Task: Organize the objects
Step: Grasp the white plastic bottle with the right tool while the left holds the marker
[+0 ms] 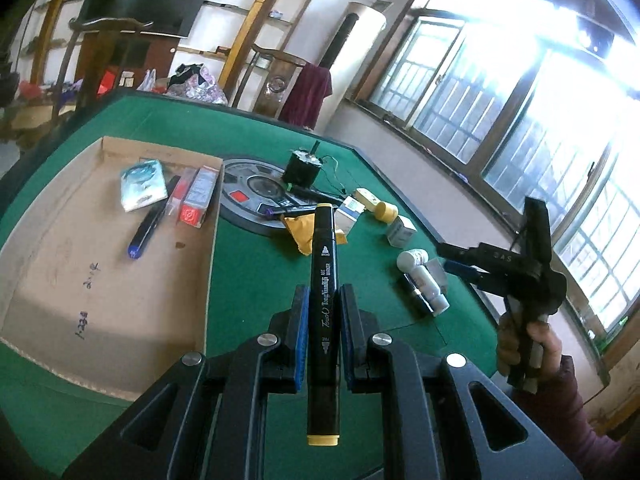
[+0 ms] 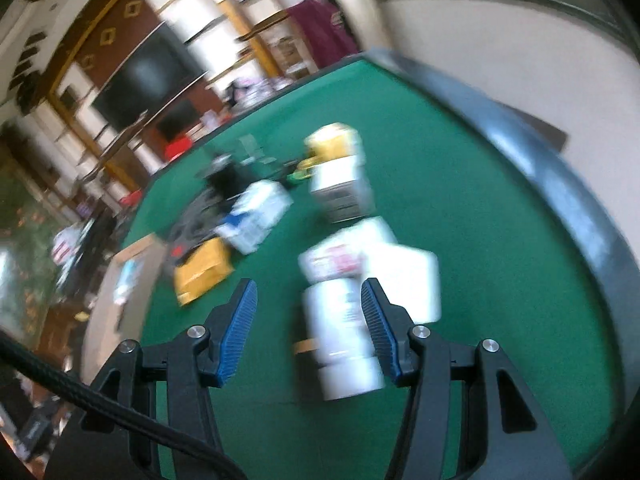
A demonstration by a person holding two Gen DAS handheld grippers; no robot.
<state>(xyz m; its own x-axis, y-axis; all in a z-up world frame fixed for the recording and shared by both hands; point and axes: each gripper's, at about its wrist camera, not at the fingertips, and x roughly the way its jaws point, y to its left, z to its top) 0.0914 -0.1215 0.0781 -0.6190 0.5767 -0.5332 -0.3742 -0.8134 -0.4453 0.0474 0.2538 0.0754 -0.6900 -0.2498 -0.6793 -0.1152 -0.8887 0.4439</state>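
Observation:
My left gripper is shut on a black art marker with yellow end caps, which stands up between the blue pads above the green table. A shallow cardboard box lies to its left, holding a blue pen, a red and white carton and a teal packet. My right gripper is open over a white bottle that lies between its fingers, nearer the right pad; this view is blurred. The right gripper, in a person's hand, hovers beside the white bottles.
Loose items lie around the round centre panel: a yellow packet, small white cartons, a yellow-lidded jar and a black wired part. The table's raised rim runs along the right. Chairs and shelves stand behind.

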